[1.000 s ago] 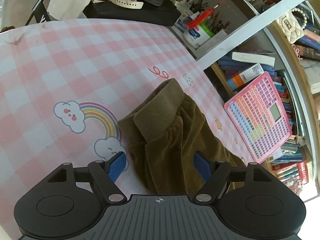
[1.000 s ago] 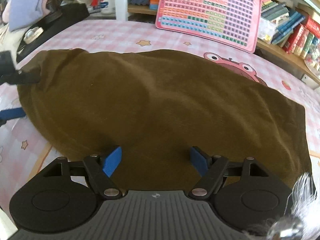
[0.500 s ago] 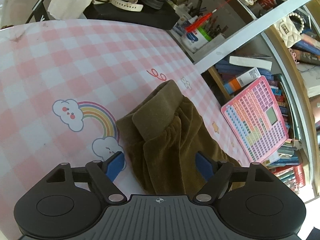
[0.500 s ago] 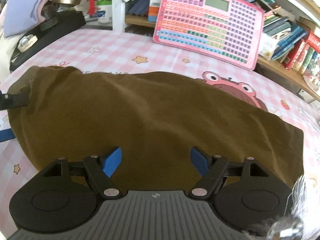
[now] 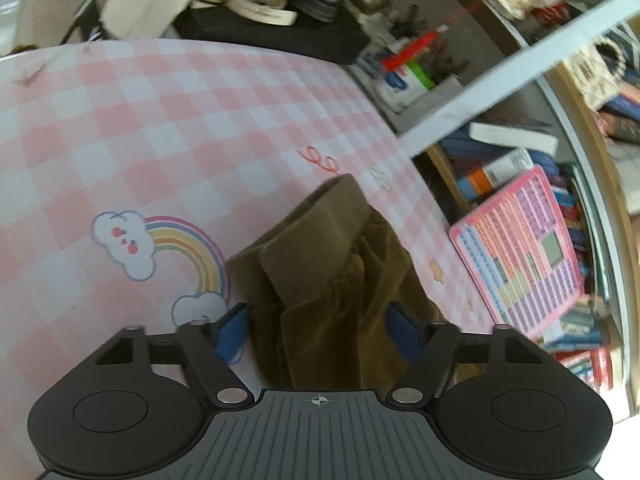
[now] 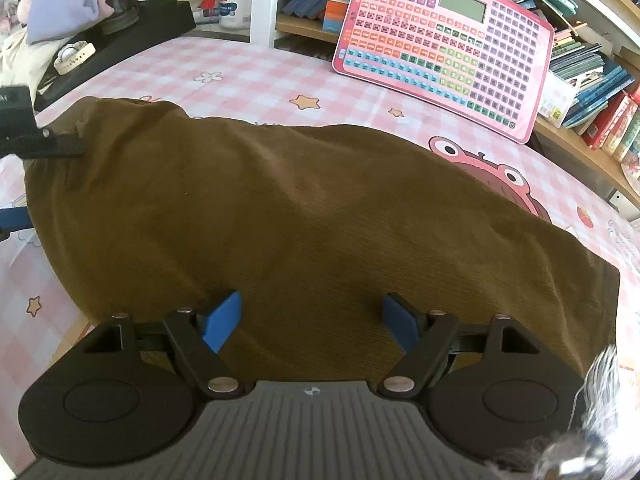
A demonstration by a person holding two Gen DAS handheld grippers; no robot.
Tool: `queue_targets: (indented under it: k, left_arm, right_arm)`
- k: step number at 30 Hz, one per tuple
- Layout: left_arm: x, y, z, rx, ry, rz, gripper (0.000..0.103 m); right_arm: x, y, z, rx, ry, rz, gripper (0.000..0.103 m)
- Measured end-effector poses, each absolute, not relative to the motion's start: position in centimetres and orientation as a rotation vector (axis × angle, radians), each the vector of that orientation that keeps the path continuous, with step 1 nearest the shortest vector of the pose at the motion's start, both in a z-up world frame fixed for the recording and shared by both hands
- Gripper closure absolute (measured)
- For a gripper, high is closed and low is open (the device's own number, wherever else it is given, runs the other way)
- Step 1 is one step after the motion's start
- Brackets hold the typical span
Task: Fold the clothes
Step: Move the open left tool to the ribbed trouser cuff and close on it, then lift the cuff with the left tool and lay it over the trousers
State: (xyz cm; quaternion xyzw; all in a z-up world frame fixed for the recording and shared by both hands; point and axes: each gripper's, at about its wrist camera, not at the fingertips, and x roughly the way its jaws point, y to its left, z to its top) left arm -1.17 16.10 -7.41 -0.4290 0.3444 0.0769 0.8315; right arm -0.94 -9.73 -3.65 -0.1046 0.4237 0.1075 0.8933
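An olive-brown garment [image 6: 312, 216] lies spread across the pink checked tablecloth [image 5: 160, 120]. In the left wrist view its gathered waistband end [image 5: 320, 248] lies folded between the open blue fingers of my left gripper [image 5: 318, 326]. My right gripper [image 6: 312, 320] is open and hovers over the garment's near edge, holding nothing. The left gripper's fingers also show at the far left of the right wrist view [image 6: 24, 140], at the waistband end.
A pink toy keyboard tablet [image 6: 444, 44] leans on the bookshelf [image 6: 592, 92] behind the table. A black case [image 5: 272, 36] with a watch and piled cloths stands at the far end. A pen holder [image 5: 408, 76] sits beside the shelf.
Both grippers have pulled back and risen slightly from the garment. The garment has stayed in place and both grippers have stayed open.
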Motion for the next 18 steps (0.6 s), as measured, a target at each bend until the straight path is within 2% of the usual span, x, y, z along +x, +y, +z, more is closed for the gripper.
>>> queue_targets:
  k: [1,2,7,10,15,18]
  left_arm:
    - [-1.2,16.3,-7.6,-0.929,0.734,0.178,0.057]
    - [-1.2,16.6,-7.7,-0.947,0.737,0.185,0.065]
    - [-1.4,17.3,-8.3,-0.989,0.748,0.191,0.072]
    - [-1.5,17.6,-8.4,-0.996,0.758,0.174,0.071]
    - [-1.3,18.1,-8.5,-1.019,0.76,0.126,0.056]
    - [-1.2,18.1,-8.5,-1.039,0.753,0.115,0.048]
  right_arm:
    - [-1.0,-9.7,-3.6,-0.218,0.878,0.219,0.026]
    - [-0.9,-9.6,-3.5,-0.221,0.876,0.22,0.026]
    - [1.1,-9.1,-2.5,-0.228,0.811,0.189,0.027]
    - [4.1,-9.1,-2.2,-0.255,0.767,0.122,0.027]
    - [6.3,-8.1,-2.7,-0.26,0.705,0.118,0.029]
    - [6.9,-7.5,-3.5,-0.278,0.753,0.129,0.028]
